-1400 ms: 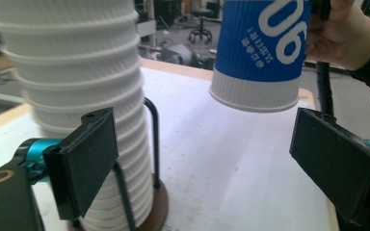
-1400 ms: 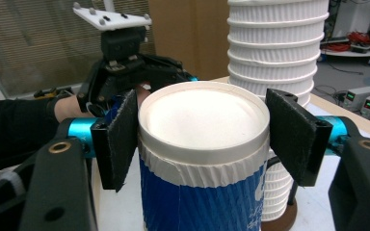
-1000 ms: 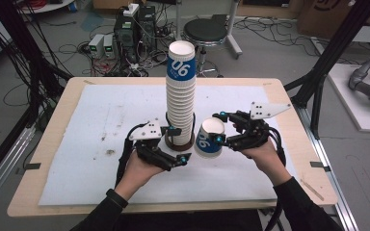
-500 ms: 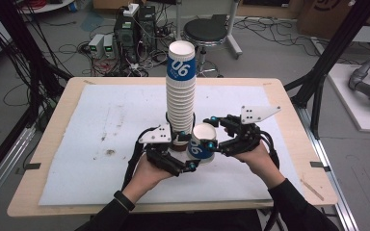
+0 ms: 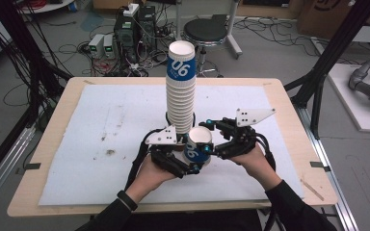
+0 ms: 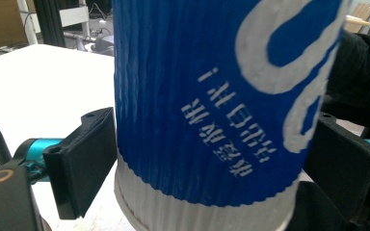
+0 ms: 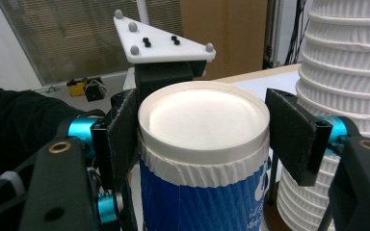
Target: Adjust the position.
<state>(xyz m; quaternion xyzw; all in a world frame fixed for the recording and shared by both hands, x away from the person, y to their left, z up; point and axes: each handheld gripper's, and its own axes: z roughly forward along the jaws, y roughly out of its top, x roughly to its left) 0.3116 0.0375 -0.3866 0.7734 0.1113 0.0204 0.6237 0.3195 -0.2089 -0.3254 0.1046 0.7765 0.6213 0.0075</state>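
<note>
A blue paper cup with white print is held bottom up just in front of a tall stack of the same cups. My right gripper is shut on its upper end, a pad on each side of the cup. From the left, my left gripper grips the blue wall lower down. The cup sits between that gripper's pads, and both press on it. The left gripper's grey plate stands behind the cup in the right gripper view, with the stack to the right.
A white sheet covers the wooden table. Dark frame posts stand at the right and left. A stool, boxes and cables lie on the floor behind the table.
My right gripper has carried the cup left and toward the person. My left gripper has left the foot of the stack and closed around the cup.
</note>
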